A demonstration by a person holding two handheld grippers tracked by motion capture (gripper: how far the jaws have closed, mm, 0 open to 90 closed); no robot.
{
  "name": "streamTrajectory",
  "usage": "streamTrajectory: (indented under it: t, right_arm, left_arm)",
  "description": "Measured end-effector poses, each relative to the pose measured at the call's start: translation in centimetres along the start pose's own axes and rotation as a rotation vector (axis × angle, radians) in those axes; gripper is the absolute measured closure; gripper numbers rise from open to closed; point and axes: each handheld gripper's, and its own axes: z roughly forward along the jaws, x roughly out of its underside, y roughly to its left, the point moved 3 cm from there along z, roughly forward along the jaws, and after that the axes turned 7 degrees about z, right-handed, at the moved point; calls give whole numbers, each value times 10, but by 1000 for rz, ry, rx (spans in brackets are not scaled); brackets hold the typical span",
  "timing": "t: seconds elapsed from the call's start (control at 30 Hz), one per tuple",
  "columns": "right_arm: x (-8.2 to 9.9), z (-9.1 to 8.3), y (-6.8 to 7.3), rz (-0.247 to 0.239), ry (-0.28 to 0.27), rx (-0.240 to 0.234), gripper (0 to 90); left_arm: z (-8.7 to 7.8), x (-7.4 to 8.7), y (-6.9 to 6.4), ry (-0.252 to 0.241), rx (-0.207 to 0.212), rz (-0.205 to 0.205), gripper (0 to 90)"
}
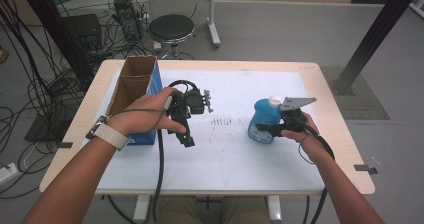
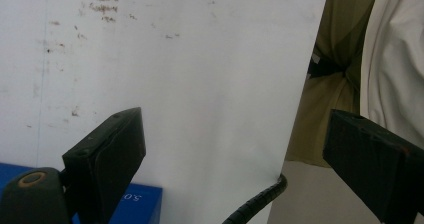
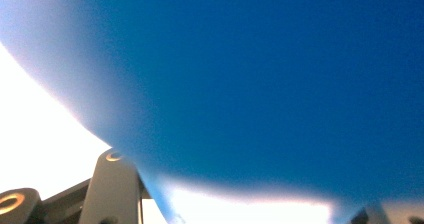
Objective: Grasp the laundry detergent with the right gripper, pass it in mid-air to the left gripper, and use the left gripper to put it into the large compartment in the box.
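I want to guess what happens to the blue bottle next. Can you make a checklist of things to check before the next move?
1. Right claw shut on the bottle: ok; the high view shows it clamped on the bottle's side.
2. Bottle upright on the table: ok, white cap on top.
3. Left claw free: ok; its jaws stand wide apart with nothing between them.
4. Box open to take the bottle: ok; its top flaps are open.
5. Way from bottle to box clear: not ok; the left hand and its claw sit between them.
6. Room inside the box: cannot tell; its inside is hard to see.
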Motion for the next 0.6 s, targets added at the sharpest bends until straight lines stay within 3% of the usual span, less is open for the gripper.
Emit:
streamTrajectory:
  t: [0.6]
  right_arm:
    - [1,0,0,0,-4,2,419]
  left_arm:
    - [0,0,0,0,-2,6,105]
